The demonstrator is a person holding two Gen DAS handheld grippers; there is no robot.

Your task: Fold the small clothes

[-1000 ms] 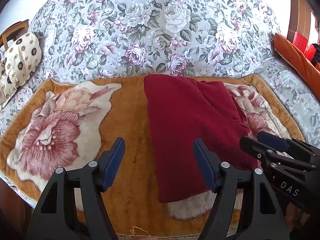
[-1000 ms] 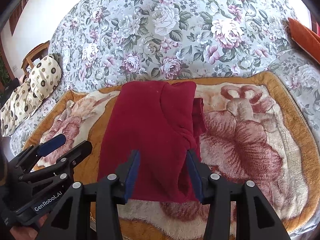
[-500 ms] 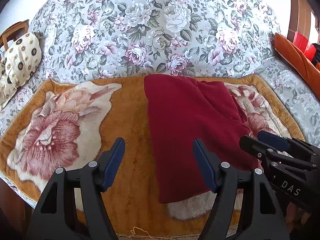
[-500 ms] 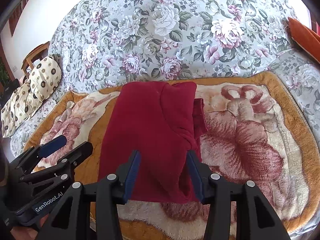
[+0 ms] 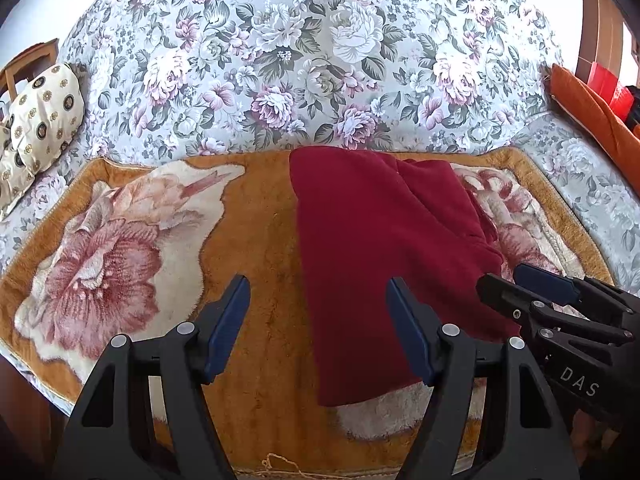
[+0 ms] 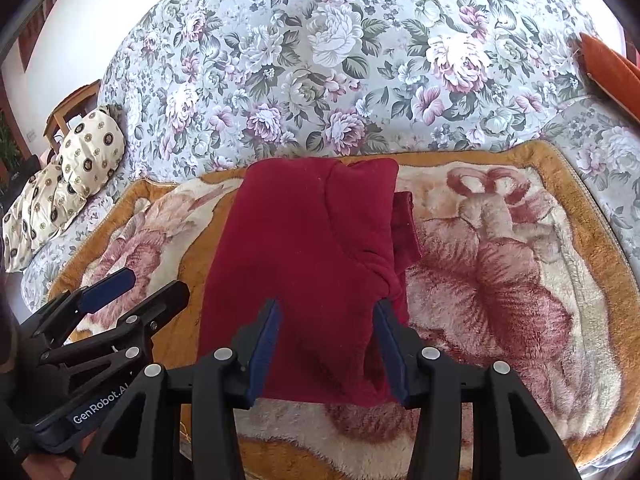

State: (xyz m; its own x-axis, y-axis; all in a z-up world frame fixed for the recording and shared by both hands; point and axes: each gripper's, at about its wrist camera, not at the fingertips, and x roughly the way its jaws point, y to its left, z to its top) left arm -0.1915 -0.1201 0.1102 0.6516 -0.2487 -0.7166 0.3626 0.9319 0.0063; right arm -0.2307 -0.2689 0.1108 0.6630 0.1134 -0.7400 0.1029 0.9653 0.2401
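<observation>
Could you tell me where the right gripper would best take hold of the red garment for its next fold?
Probably the near hem of the red garment, at its right corner, approached low from the near side. That edge lies flat and free on the blanket just ahead of the open right gripper; the far right side is bunched in layers.

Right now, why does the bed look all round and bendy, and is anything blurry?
Left wrist view: the fisheye lens bows the flowered bedspread into a dome, and corners go dark; the red garment is sharp. Right wrist view: same bulge, bright washed-out wall at top left, the garment crisp.
</observation>
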